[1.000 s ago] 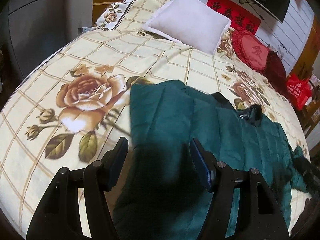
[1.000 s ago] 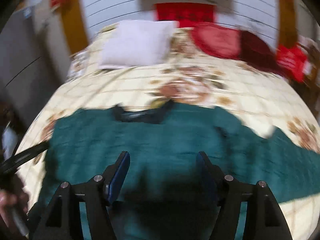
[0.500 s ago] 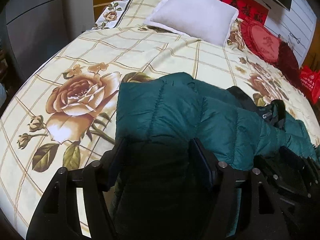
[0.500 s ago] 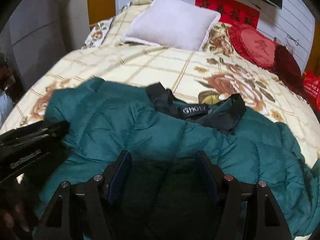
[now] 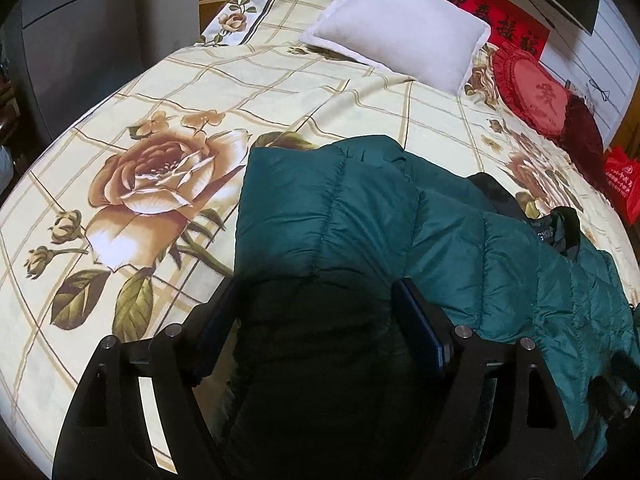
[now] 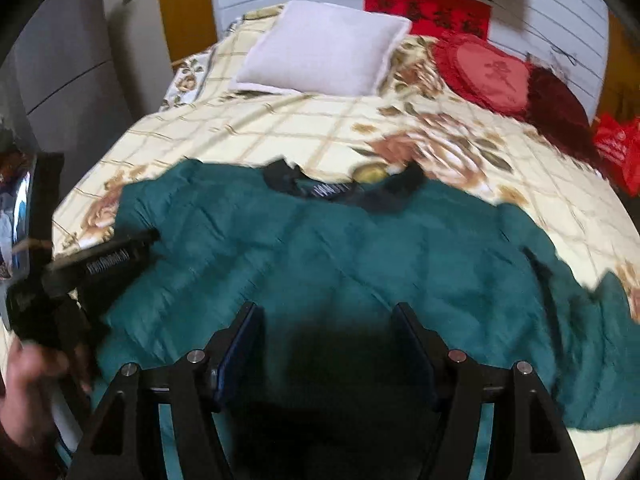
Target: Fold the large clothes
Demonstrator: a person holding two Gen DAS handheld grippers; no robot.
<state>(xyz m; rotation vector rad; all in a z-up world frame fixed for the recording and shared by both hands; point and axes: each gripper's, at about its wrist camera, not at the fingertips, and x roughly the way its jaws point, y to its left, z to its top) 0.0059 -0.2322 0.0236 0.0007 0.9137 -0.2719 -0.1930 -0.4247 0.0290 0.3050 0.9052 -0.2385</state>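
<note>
Now both grippers hang over a green puffer jacket (image 5: 360, 208) on the bed (image 5: 280, 92).
Left gripper (image 5: 316, 312) is opening, jacket fabric between its fingers; right gripper (image 6: 328, 336) stands wide, gripping nothing.

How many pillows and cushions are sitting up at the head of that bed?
3. A white pillow lies left of centre, a red heart-shaped cushion sits to its right, and a dark red cushion lies beside that one. Others may be out of frame.
</note>
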